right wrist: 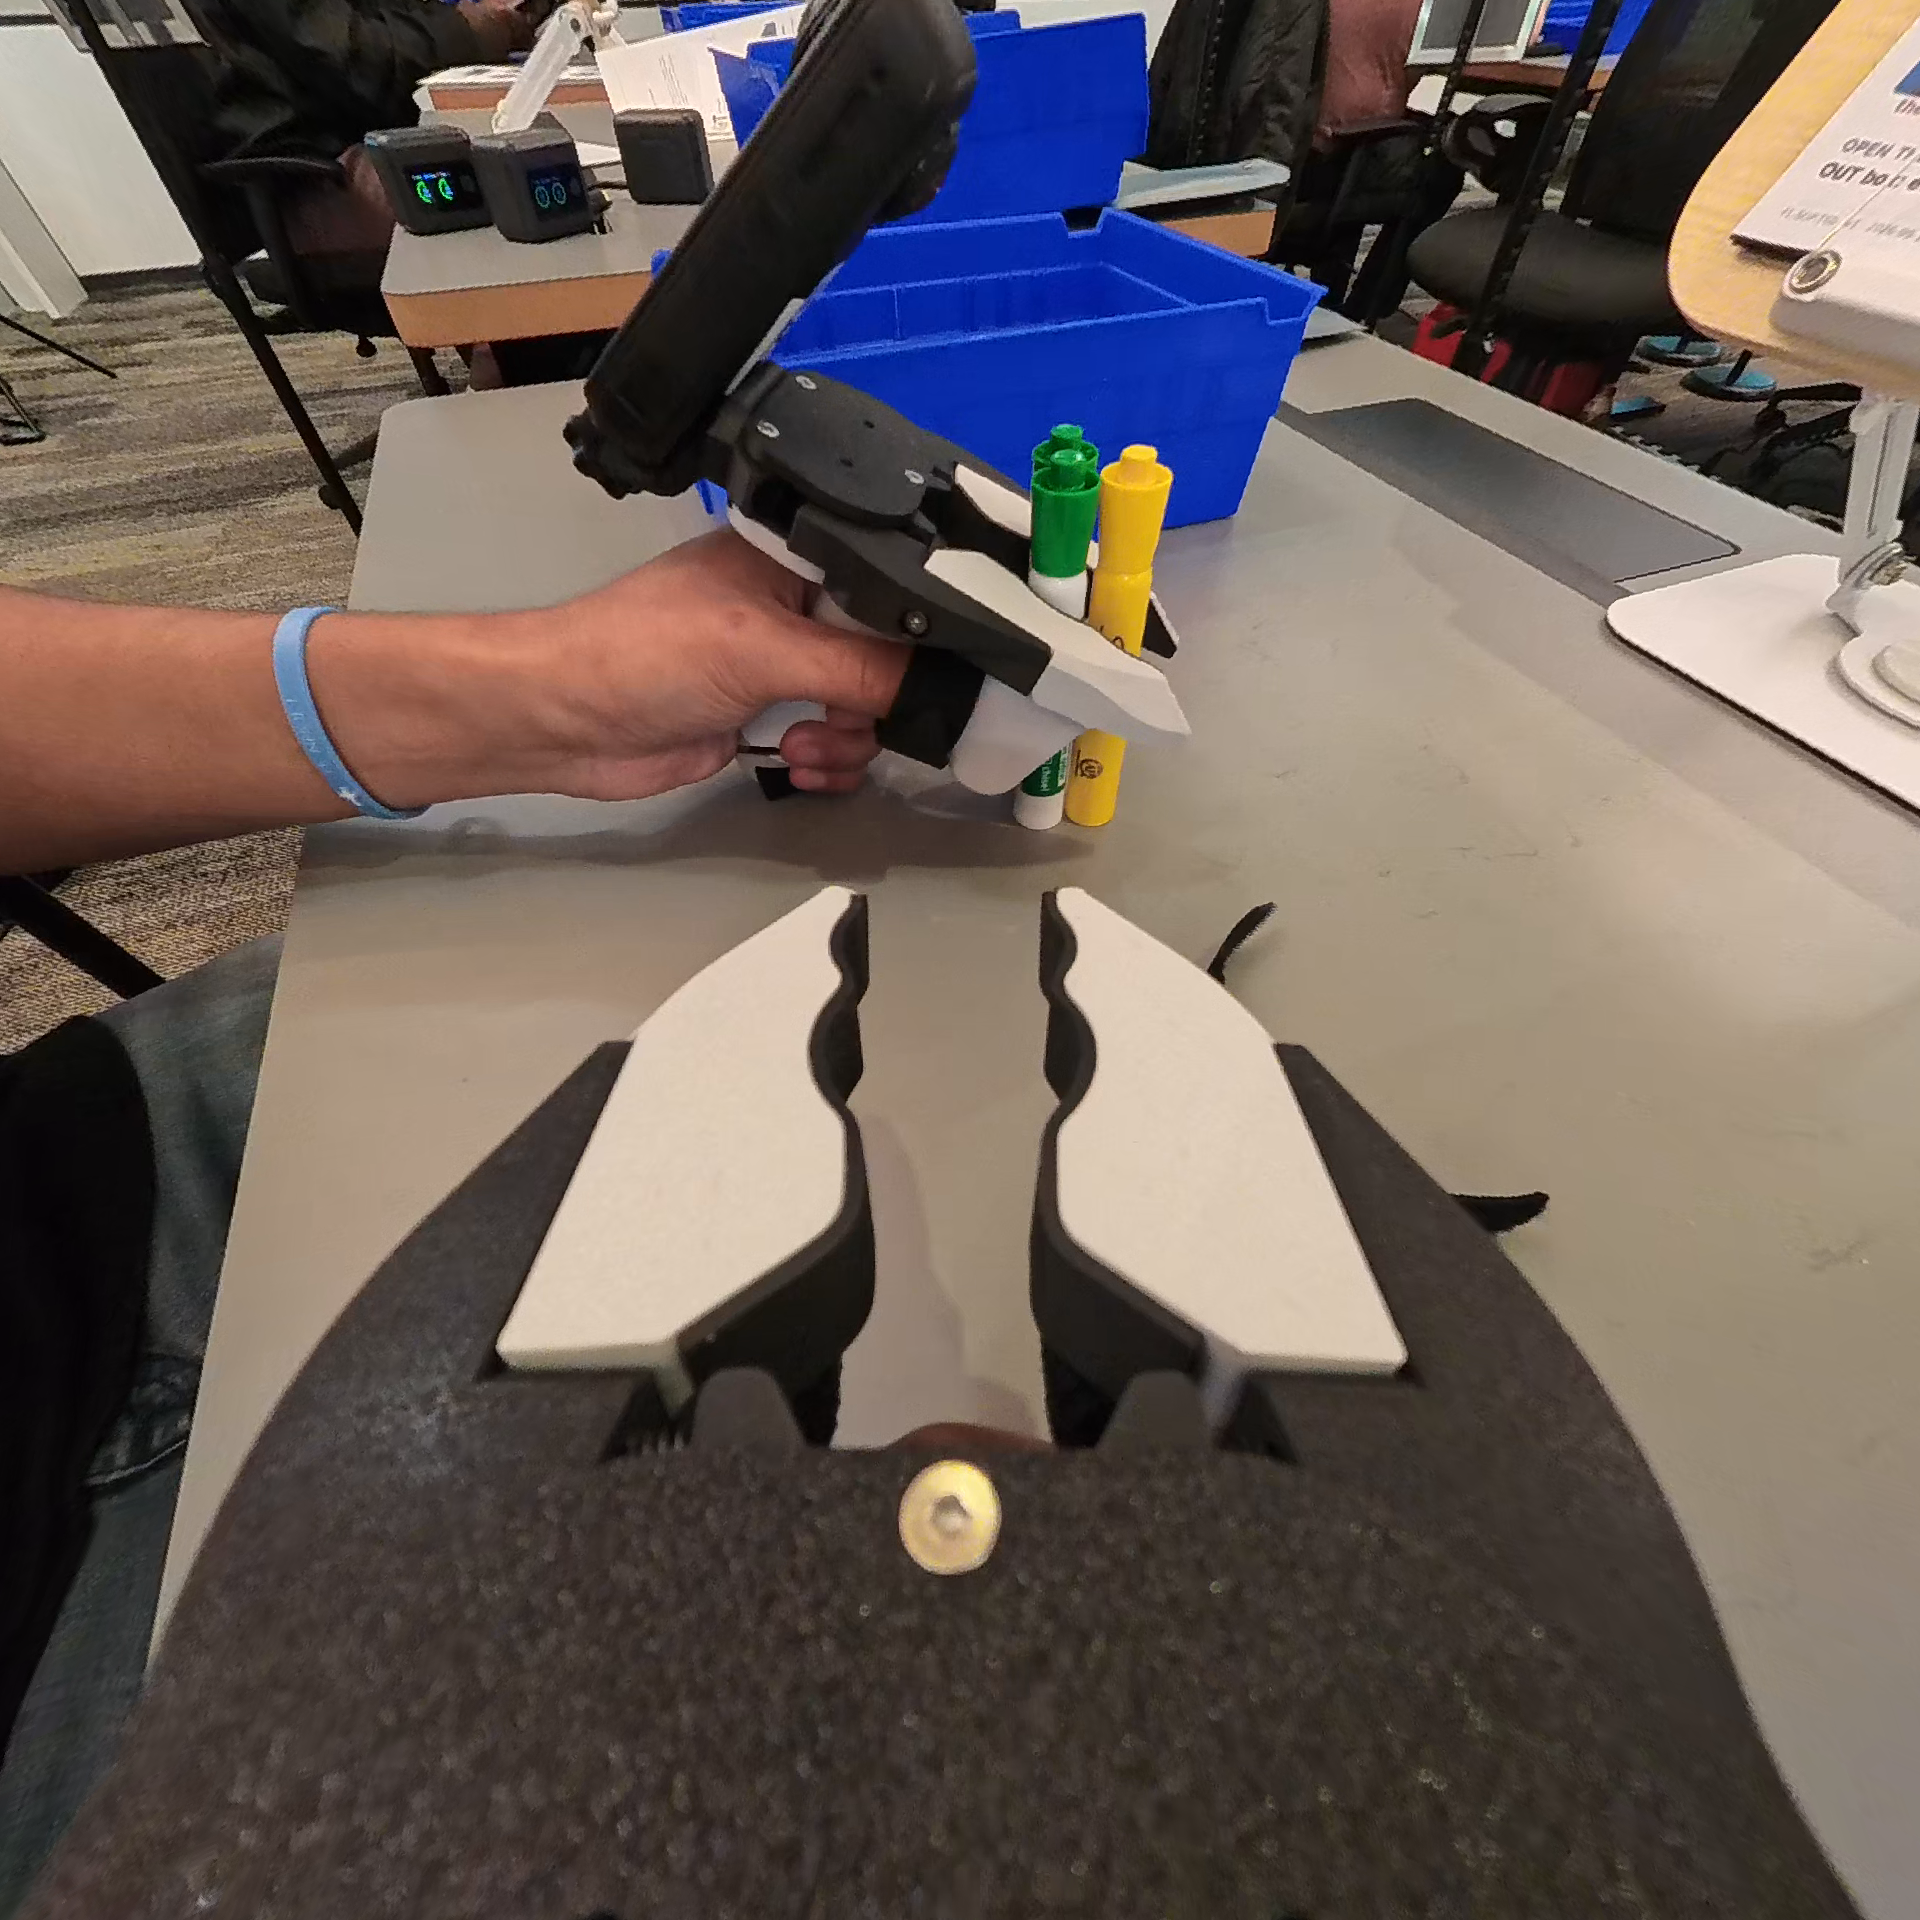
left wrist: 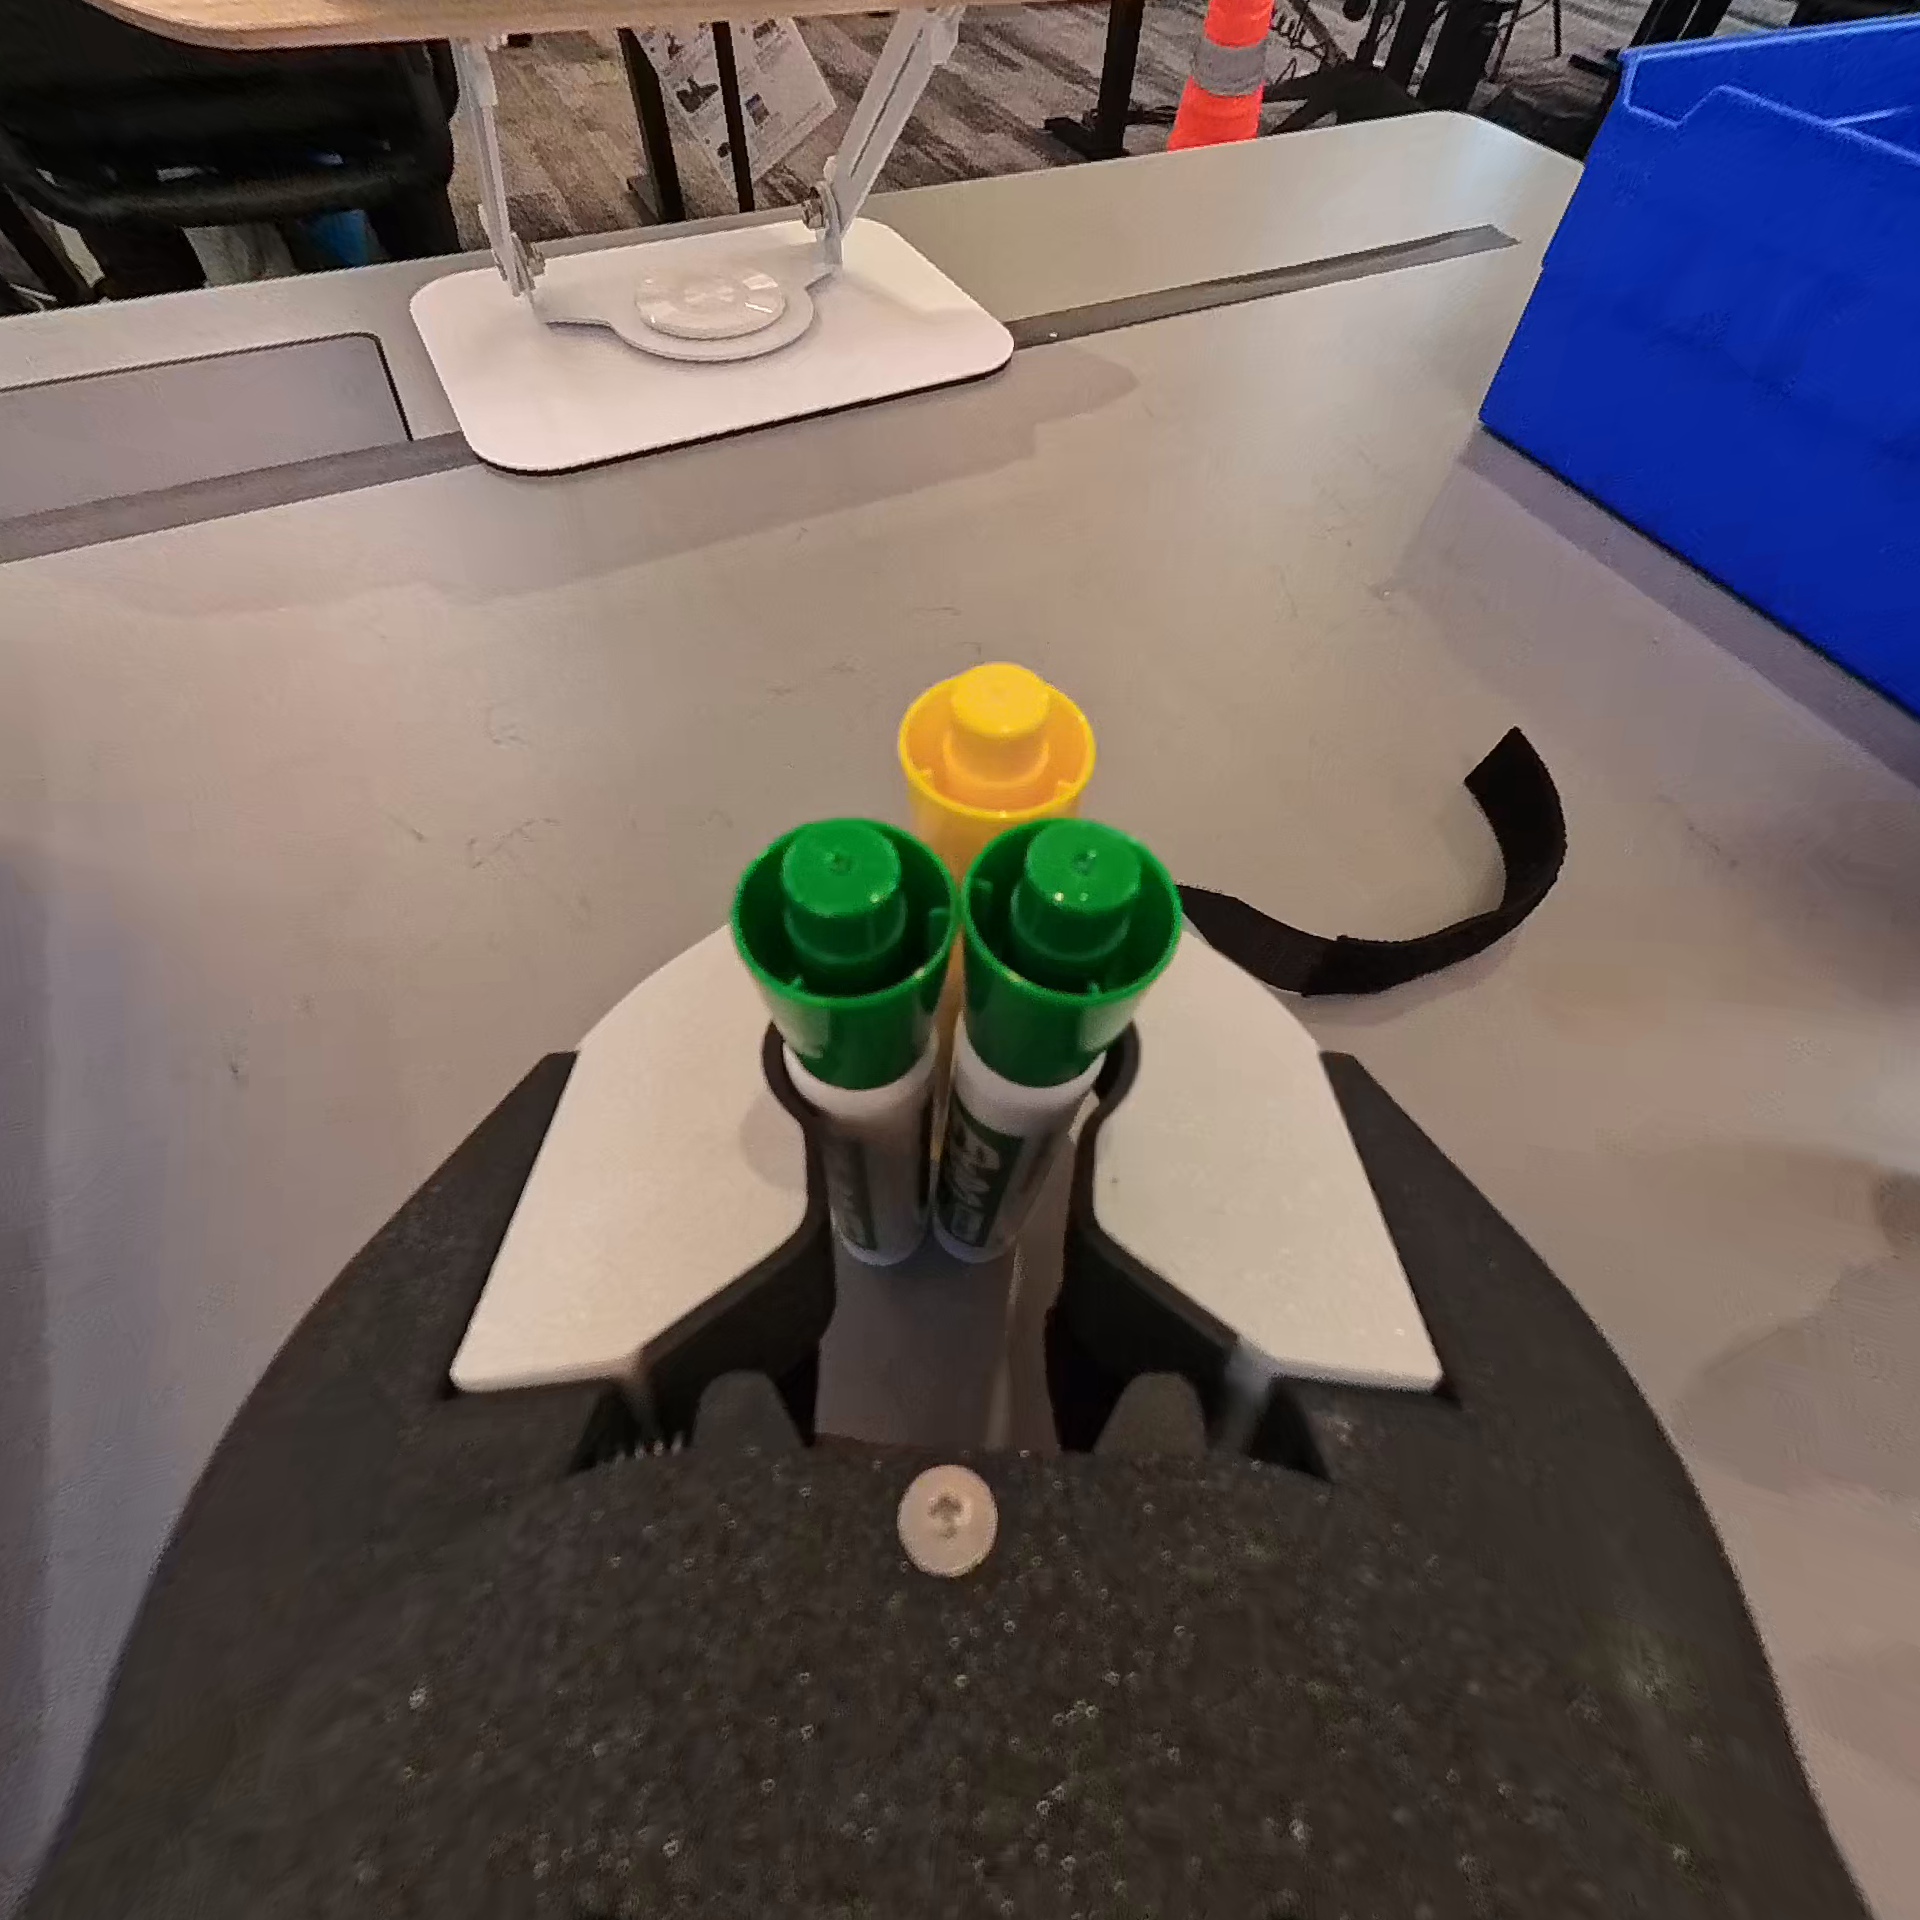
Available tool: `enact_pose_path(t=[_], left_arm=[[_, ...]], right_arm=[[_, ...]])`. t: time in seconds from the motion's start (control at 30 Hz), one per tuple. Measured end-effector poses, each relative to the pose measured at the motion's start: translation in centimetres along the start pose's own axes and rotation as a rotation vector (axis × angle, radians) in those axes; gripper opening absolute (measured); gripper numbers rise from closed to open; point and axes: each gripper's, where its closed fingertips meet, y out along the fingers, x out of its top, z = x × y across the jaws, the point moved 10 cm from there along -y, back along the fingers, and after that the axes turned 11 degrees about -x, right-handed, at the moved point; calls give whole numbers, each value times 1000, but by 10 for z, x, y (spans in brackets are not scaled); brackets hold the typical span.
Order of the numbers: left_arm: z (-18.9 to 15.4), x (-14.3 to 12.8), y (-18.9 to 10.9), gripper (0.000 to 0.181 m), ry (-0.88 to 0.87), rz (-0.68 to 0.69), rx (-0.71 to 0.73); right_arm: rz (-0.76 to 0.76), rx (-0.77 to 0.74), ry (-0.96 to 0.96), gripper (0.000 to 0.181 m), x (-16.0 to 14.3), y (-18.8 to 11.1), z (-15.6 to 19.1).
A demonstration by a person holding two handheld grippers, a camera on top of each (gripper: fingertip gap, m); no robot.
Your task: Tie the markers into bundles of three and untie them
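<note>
3 markers stand upright in the left wrist view: 2 green markers side by side and a yellow marker just behind them, pinched by the left tool over the grey tabletop. A black strap lies to the right, near a blue bin.

In the right wrist view, the right tool hangs spread and empty. Beyond it, a hand holds the left tool around the markers, their bases on the tabletop.

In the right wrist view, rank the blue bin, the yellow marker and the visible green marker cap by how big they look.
1. blue bin, though it sits farther back
2. yellow marker
3. green marker cap
</note>
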Motion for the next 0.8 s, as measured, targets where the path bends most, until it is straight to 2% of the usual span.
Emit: enact_pose_path(t=[0.8], left_arm=[[2, 0, 1, 45, -11, 10, 28]], right_arm=[[1, 2, -4, 31, 0, -1, 1]])
